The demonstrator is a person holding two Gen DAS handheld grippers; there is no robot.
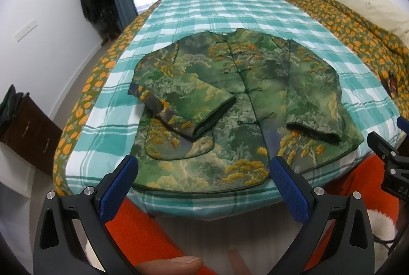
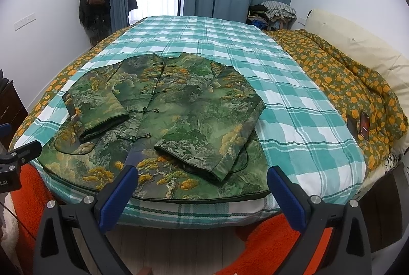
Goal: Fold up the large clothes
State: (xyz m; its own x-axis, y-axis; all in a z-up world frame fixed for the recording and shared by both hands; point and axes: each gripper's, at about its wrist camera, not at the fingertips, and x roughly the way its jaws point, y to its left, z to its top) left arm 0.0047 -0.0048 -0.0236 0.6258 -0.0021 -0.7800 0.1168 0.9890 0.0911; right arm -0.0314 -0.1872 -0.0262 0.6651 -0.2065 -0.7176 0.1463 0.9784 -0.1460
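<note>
The left gripper [image 1: 202, 165] has its blue fingers spread wide and holds nothing; it hangs just before the near edge of the bed. The right gripper [image 2: 202, 178] is spread wide too, also empty, beside it. Beyond them the green jacket [image 1: 240, 106] lies flat on the checked sheet [image 1: 219, 11], front up and buttoned, both sleeves folded over the body. An orange-flowered quilt [image 2: 352, 86] lies at the right of the sheet. A small dark thing on the quilt is perhaps a phone [image 2: 363, 124].
</note>
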